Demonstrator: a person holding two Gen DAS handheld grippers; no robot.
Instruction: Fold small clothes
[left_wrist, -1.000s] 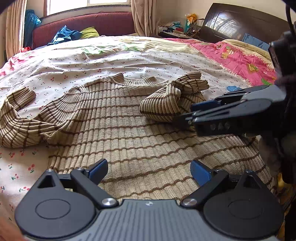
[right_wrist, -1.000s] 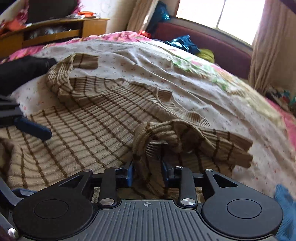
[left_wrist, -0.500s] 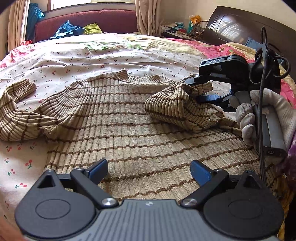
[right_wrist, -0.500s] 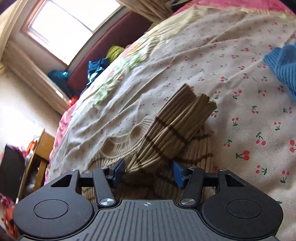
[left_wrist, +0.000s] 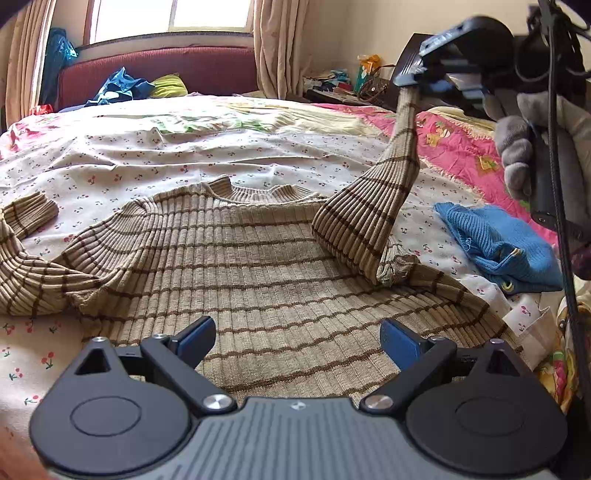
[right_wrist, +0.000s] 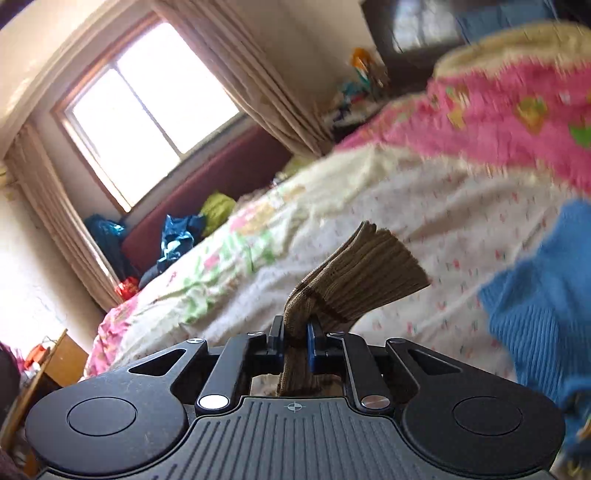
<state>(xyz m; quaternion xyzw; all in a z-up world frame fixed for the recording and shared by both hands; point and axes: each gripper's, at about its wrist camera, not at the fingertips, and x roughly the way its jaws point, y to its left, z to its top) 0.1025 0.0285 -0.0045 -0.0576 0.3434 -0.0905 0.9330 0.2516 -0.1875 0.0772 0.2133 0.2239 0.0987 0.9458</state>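
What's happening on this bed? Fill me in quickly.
A person with a gripper in each hand is folding a striped sweater spread flat on the bed. The right gripper has its jaws closing on the cuff of the sweater's sleeve and holds it lifted above the bed, so the sleeve stretches up from the shoulder. The left gripper is open and empty, hovering over the sweater's bottom edge. A blue knit garment lies beside the sweater.
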